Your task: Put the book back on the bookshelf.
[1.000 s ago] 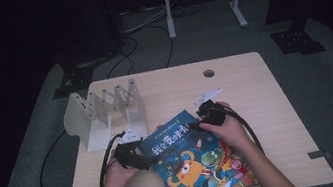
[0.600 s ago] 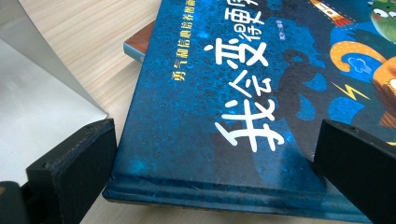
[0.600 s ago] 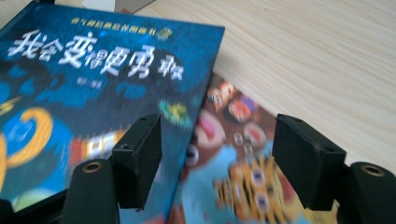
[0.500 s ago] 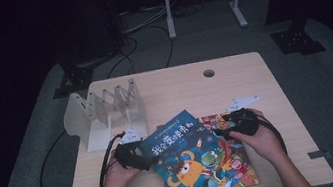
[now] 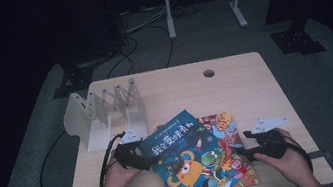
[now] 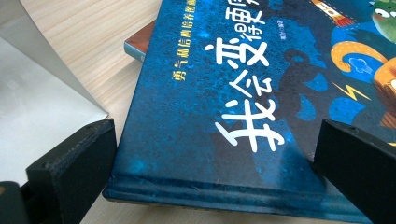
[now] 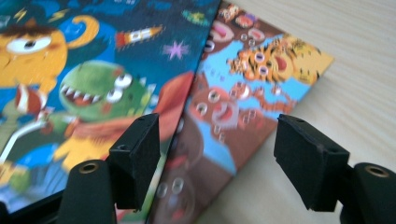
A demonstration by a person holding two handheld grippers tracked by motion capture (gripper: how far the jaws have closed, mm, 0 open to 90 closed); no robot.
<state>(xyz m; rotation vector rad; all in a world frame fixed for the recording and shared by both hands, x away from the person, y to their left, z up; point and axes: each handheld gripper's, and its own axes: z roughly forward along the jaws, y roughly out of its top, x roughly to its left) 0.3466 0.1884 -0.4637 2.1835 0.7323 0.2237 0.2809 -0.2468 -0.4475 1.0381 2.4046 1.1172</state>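
A blue picture book (image 5: 184, 156) with white characters and cartoon monsters lies on top of a second colourful book (image 5: 222, 125) on the wooden table (image 5: 234, 88). My left gripper (image 5: 148, 163) sits at the blue book's left edge. Its jaws stand open in the left gripper view (image 6: 215, 154), astride the spine corner of the blue book (image 6: 233, 93). My right gripper (image 5: 246, 145) hovers just right of the books. Its jaws have just been opening and stand open (image 7: 217, 149) with nothing between them. Beyond them lie the blue book (image 7: 70, 70) and the lower book (image 7: 243, 93).
A white folding book rack (image 5: 107, 113) stands at the table's left, close to my left gripper, and its white panel (image 6: 32, 107) shows beside the left jaw. A cable hole (image 5: 209, 73) sits near the far edge. Bare wood stretches behind and to the right of the books.
My right hand has moved from the blue book's far right corner out to the right and toward the front edge. The left hand and both books have stayed put.
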